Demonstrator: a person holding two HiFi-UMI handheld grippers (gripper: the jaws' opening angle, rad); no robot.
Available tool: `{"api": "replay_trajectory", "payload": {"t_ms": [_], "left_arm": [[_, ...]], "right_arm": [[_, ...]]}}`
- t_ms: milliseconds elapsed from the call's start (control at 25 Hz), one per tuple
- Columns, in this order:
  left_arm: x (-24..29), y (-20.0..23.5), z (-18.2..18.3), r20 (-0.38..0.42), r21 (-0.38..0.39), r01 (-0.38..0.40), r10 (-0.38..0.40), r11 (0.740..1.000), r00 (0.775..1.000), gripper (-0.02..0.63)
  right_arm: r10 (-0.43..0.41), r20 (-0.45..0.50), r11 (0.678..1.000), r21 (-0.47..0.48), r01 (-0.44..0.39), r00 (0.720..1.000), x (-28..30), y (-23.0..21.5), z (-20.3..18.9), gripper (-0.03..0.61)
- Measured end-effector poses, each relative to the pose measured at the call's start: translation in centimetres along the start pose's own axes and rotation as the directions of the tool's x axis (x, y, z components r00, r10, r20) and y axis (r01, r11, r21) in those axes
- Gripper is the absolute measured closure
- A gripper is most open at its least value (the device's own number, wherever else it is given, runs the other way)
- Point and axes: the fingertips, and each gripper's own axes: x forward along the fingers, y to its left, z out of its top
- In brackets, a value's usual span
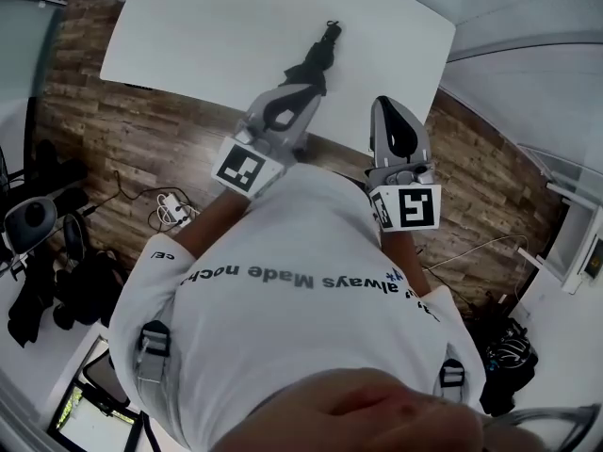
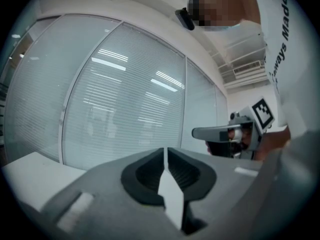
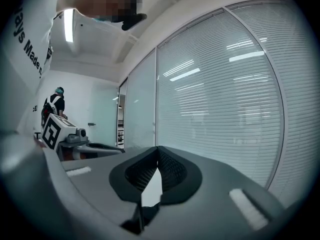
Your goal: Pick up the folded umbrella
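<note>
The folded black umbrella [image 1: 317, 56] lies on the white table [image 1: 217, 26], its strap end pointing away from me. My left gripper [image 1: 301, 90] is held level over the table's near edge, its tip overlapping the umbrella's near end in the head view. Its jaws are shut with nothing between them [image 2: 164, 151]. My right gripper [image 1: 386, 104] hovers to the right of the umbrella, apart from it, jaws also shut and empty [image 3: 158, 150]. Neither gripper view shows the umbrella; each shows the other gripper off to the side.
Wooden floor [image 1: 113, 149] surrounds the table. A power strip with cables [image 1: 170, 210] lies on it at the left, with dark bags and a chair [image 1: 42, 252] beyond. A black bag [image 1: 509, 347] sits at the right. Glass walls with blinds [image 2: 125, 104] enclose the room. Another person [image 3: 56, 101] stands far off.
</note>
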Motion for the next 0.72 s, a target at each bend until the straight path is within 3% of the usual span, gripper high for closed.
{"api": "replay_trajectory", "payload": {"t_ms": [400, 720], "left_arm": [[1.6, 4.1, 0.5, 0.009, -0.009, 0.001, -0.001, 1.0, 1.0, 0.586], [4.5, 4.0, -1.1, -0.049, 0.005, 0.0, 0.001, 1.0, 0.999, 0.548]], "right_arm": [[-0.012, 0.013, 1.0, -0.027, 0.012, 1.0, 4.1, -1.1, 1.0, 0.577], [-0.042, 0.008, 0.999, -0.016, 0.042, 0.999, 3.8, -4.3, 0.9, 0.577]]}}
